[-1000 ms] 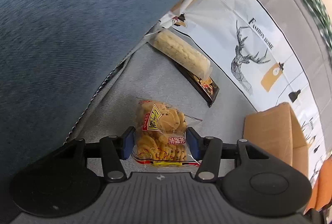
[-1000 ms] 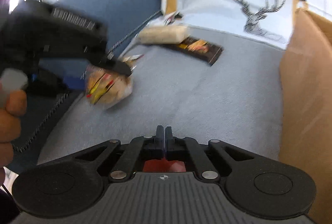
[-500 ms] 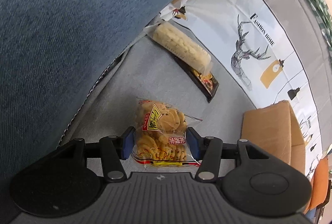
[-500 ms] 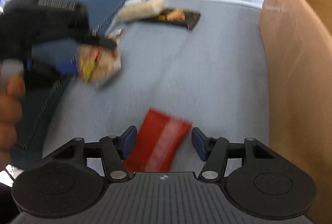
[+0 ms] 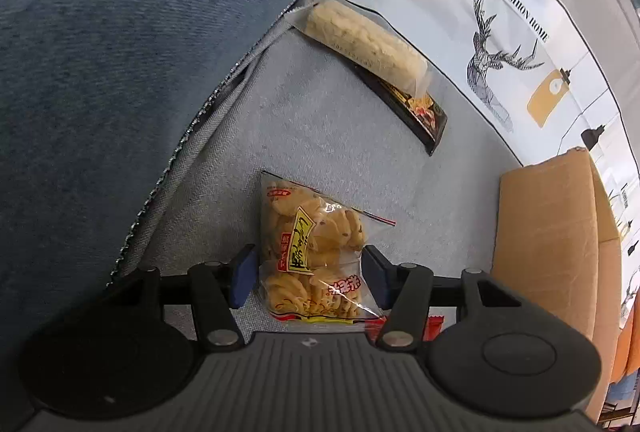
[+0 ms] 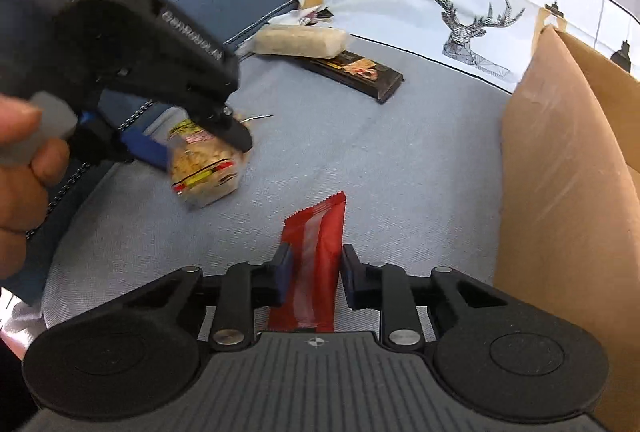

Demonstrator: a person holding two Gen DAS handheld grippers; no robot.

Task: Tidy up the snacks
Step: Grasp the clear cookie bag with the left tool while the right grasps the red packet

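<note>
Two snacks in hand: one clear bag of fried crackers (image 5: 310, 252) and one red wrapped bar (image 6: 314, 256), both on the grey seat cushion (image 6: 400, 160).
Cracker bag, handling: judged light, soft-walled and crinkly; contents brittle, so a hard squeeze risks crumbs. Film looks slippery.
Cracker bag, hold point: across the lower body, where the crackers fill the bag out, not the flat seam at 12 o'clock.
Left gripper (image 5: 308, 274): jaws about half open and just widened a little. The bag sits between the blue pads, which flank it closely at 9 and 3 o'clock; firm pressure is not visible.
Red bar, handling: judged light and fairly stiff lengthwise, with a smooth foil skin that may slide.
Red bar, hold point: across the narrow width, mid-length.
Right gripper (image 6: 314, 274): jaws narrow and just closing. The pads stand at both long edges of the bar, about touching; a firm clamp is not confirmed.
Remaining snacks: pale noodle-like pack (image 5: 366, 46) and dark flat packet (image 5: 416, 112) lie at 12 o'clock.
Cardboard box (image 6: 560, 172): stands at 3 o'clock, the likely destination.
</note>
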